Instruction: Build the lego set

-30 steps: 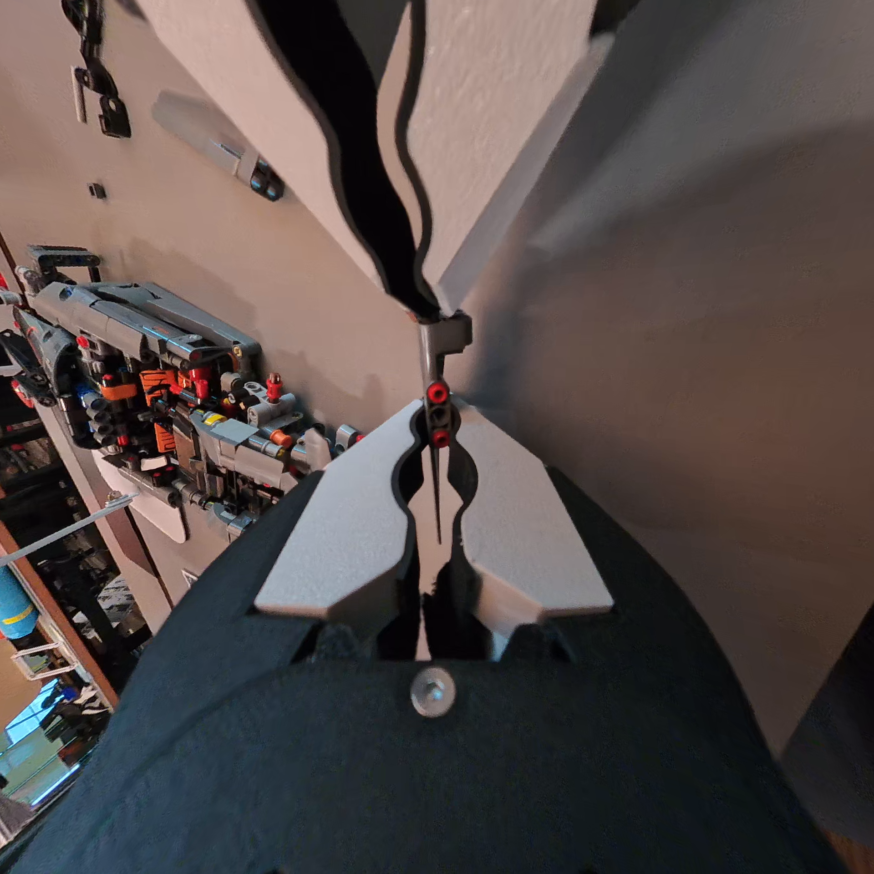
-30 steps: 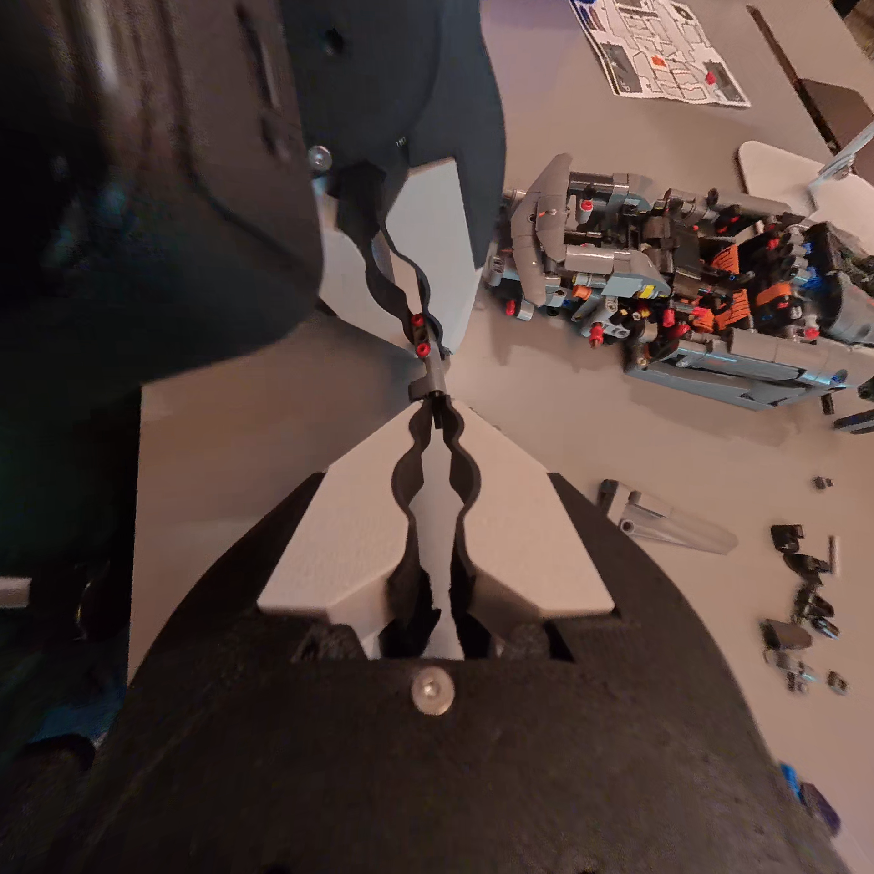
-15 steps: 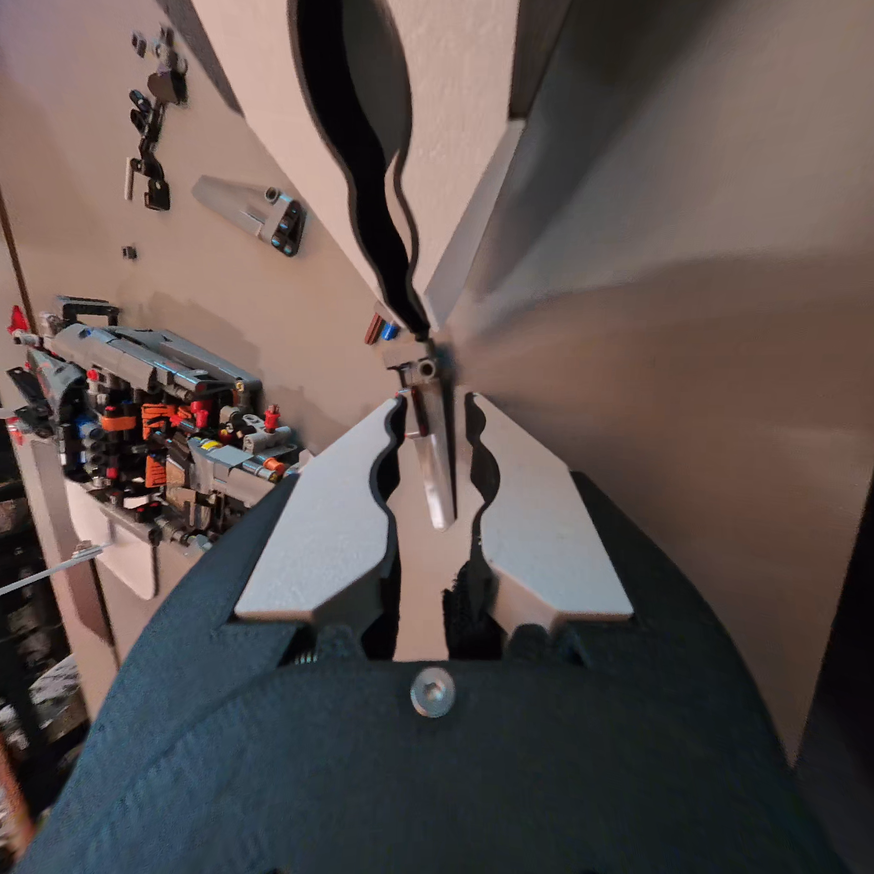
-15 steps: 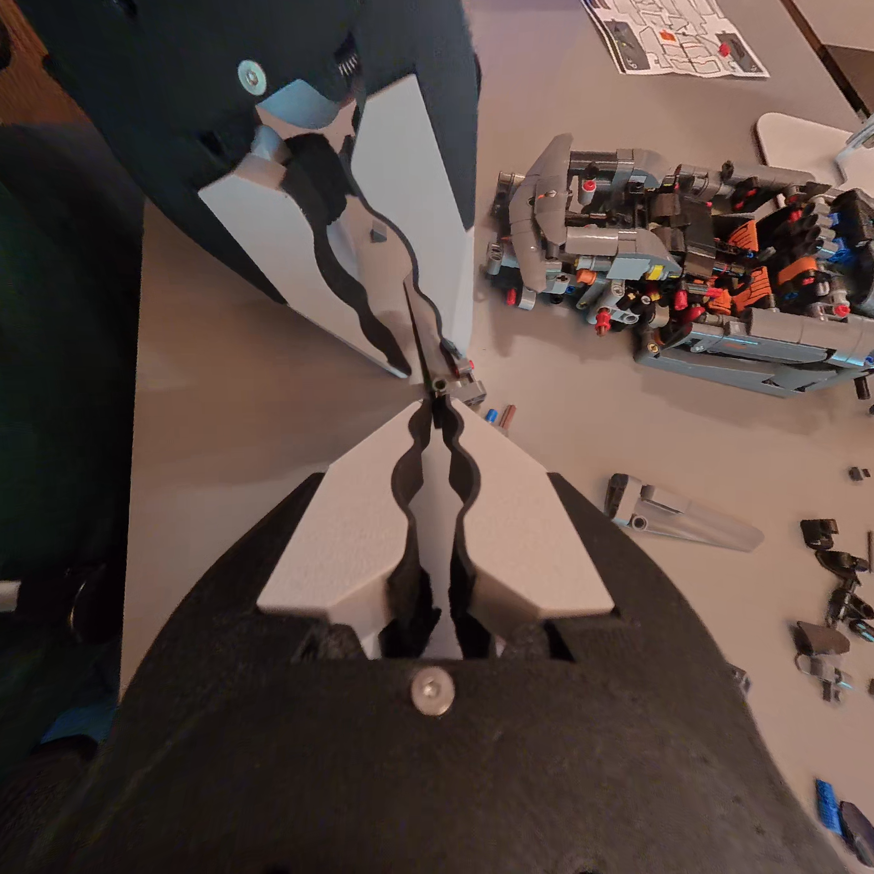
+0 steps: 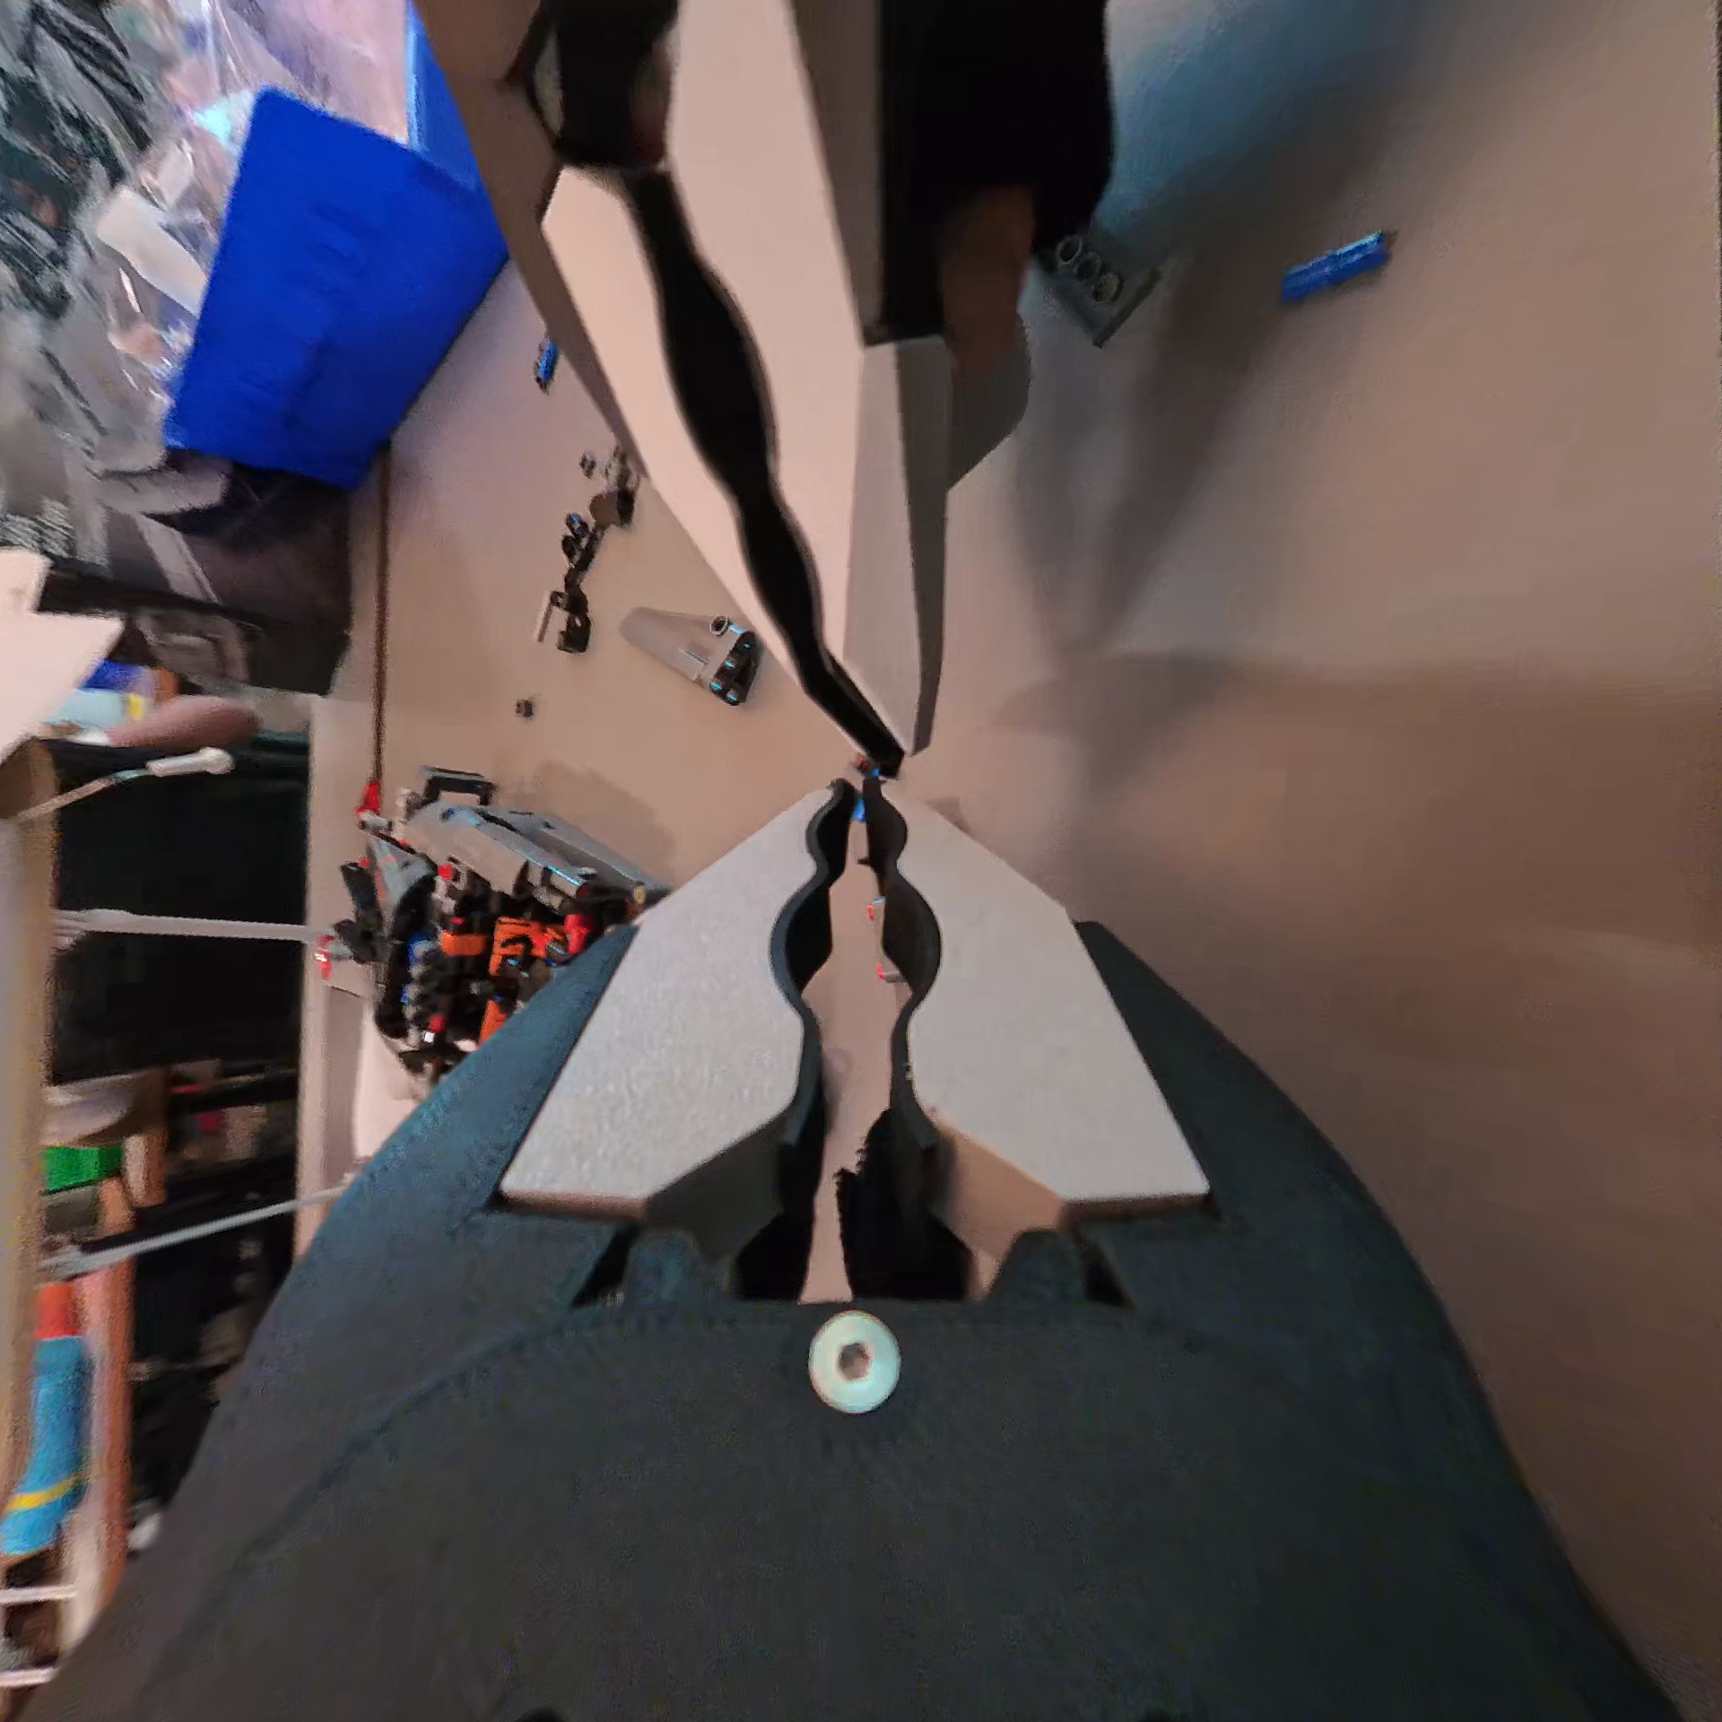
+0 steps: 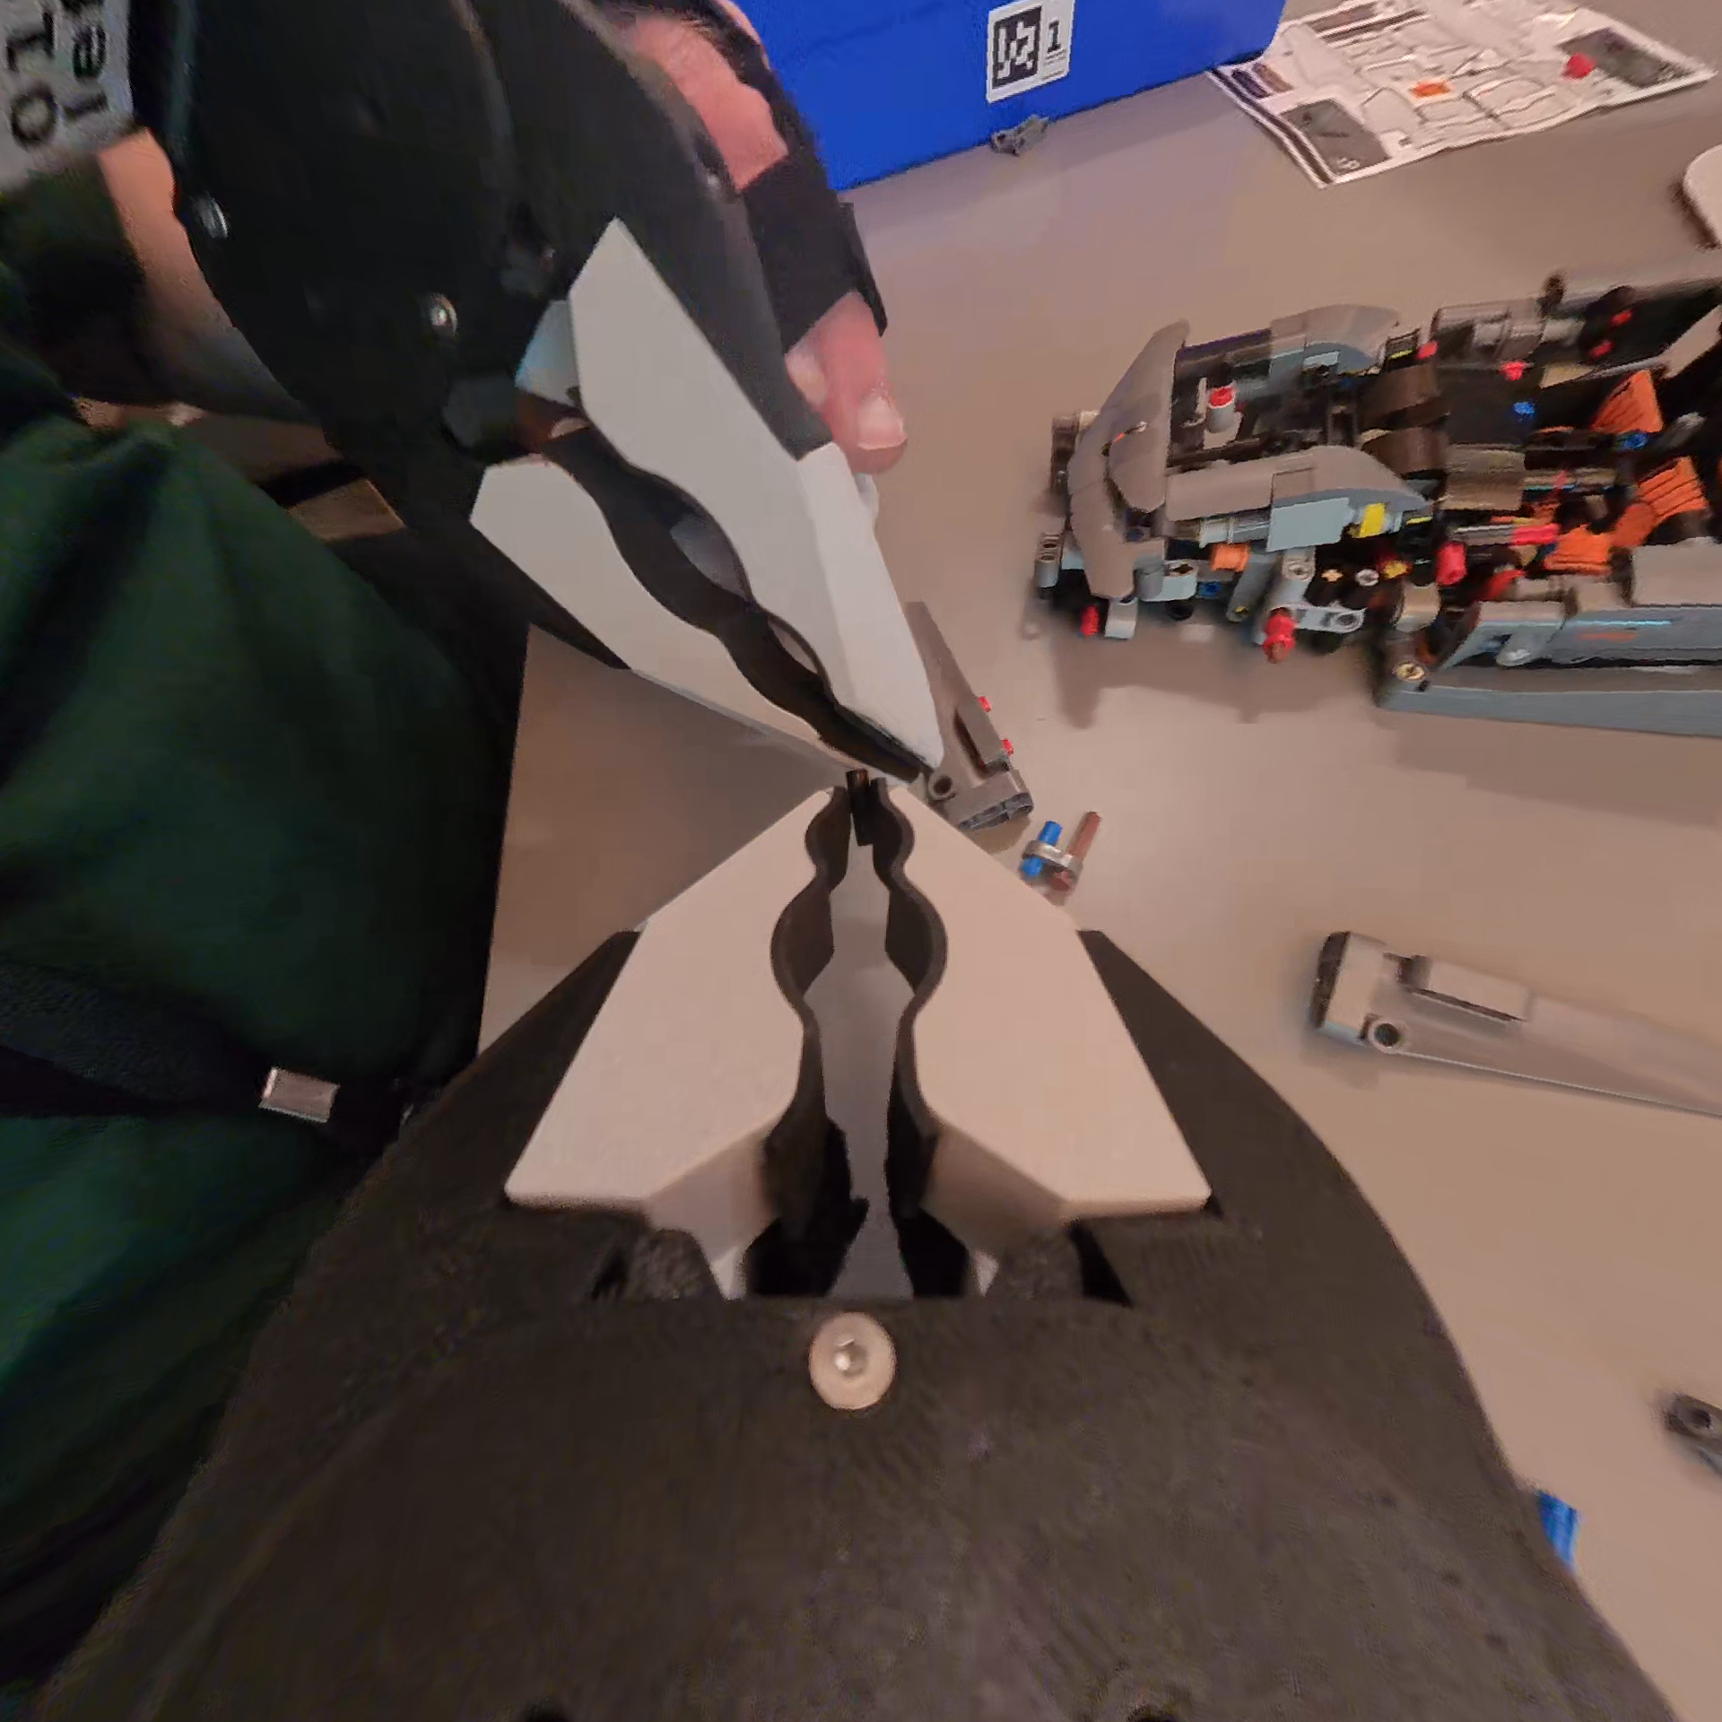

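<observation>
One broad grey table point(image 6: 1211, 885) carries a blue plastic box point(image 6: 913, 102) at its far edge and the part-built grey, black and orange lego model point(image 6: 1398, 522) toward its right edge. Near the person's edge, the left gripper point(image 6: 911, 766), jaws narrow, grip impossible to tell, meets the right gripper point(image 6: 862, 809), which is clamped on a small black pin point(image 6: 858, 813). A short grey beam with red pins point(image 6: 974, 745) lies just beside their tips.

My left fingers point(image 6: 839, 596) hide part of the grey beam point(image 6: 969, 736); the model point(image 6: 1398, 503) runs off frame; my left view is blurred.
</observation>
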Demonstrator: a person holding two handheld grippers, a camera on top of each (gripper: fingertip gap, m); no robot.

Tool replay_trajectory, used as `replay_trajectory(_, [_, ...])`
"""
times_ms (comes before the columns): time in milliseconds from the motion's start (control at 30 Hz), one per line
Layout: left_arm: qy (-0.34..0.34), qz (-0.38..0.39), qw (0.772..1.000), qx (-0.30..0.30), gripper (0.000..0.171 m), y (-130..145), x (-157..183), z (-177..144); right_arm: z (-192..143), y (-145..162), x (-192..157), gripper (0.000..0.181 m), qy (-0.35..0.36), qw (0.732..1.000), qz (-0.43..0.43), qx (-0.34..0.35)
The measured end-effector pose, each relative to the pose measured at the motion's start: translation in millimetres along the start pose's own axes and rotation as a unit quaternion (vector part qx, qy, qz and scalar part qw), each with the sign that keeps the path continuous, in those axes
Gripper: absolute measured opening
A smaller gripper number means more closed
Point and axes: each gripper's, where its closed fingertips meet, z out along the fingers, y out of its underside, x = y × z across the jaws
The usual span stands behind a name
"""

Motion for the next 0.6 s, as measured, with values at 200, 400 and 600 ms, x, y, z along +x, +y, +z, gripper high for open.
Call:
replay_trajectory(200, [-0.009, 0.026, 0.999, 0.032, 0.011, -7.2, 0.4, -7.2, -1.9, 0.6, 0.8, 0.002, -0.041, 0.998, 0.041, 0.004])
replay_trajectory(400, [-0.023, 0.076, 0.996, 0.039, 0.01, -13.7, 4.3, -5.7, -3.1, -1.8, -0.4, 0.002, -0.079, 0.994, 0.07, 0.009])
replay_trajectory(600, [-0.041, 0.064, 0.996, 0.044, 0.004, -12.5, -0.8, -5.3, -4.3, -3.8, 2.6, 0.002, -0.105, 0.987, 0.121, 0.023])
